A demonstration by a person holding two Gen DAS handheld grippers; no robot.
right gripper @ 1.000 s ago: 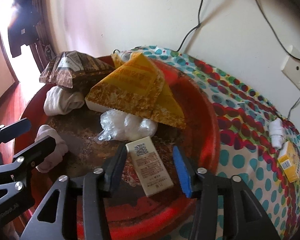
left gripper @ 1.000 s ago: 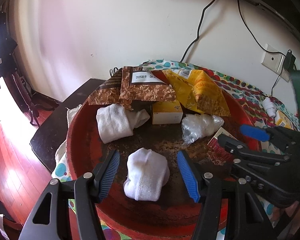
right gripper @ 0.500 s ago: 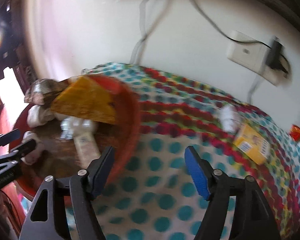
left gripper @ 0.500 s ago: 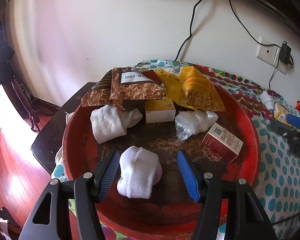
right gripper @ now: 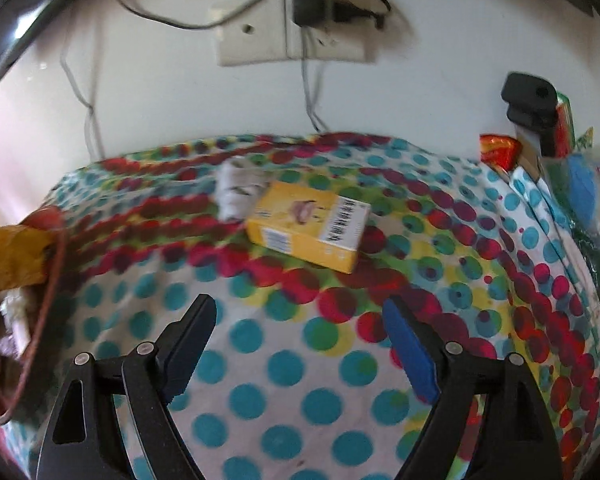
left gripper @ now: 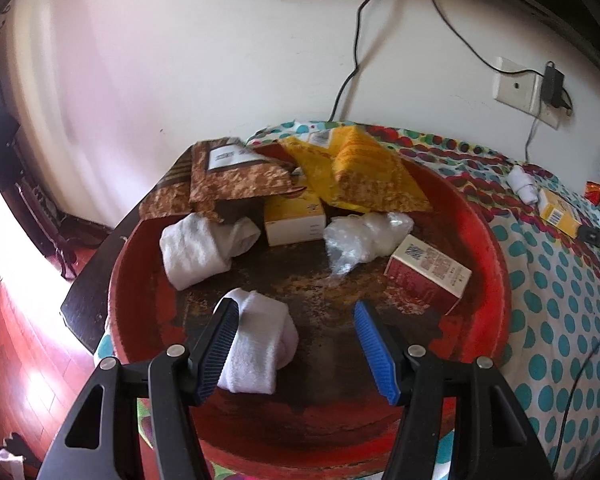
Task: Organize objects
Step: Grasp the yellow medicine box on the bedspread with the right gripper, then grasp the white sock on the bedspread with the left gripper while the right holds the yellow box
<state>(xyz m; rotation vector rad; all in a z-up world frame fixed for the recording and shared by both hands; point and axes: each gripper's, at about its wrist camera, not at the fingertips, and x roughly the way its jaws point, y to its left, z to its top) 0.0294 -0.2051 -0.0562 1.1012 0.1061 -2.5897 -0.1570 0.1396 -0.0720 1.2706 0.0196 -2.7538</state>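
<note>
While hovering over the red tray (left gripper: 496, 248), left tool (left gripper: 296, 344) gaping around a white sock roll (left gripper: 260, 344), not pressing it.
Inside the tray: second sock (left gripper: 200, 248) behind the roll, red-and-white box (left gripper: 428, 272) at right, plastic wad (left gripper: 364, 236), yellow box (left gripper: 294, 220), brown (left gripper: 236, 180) and yellow (left gripper: 364, 172) packets at the back. Right of the tray, over the dotted cloth (right gripper: 260, 360): right tool (right gripper: 300, 344) just widened, empty, short of a yellow box (right gripper: 312, 224) beside a white roll (right gripper: 236, 188).
</note>
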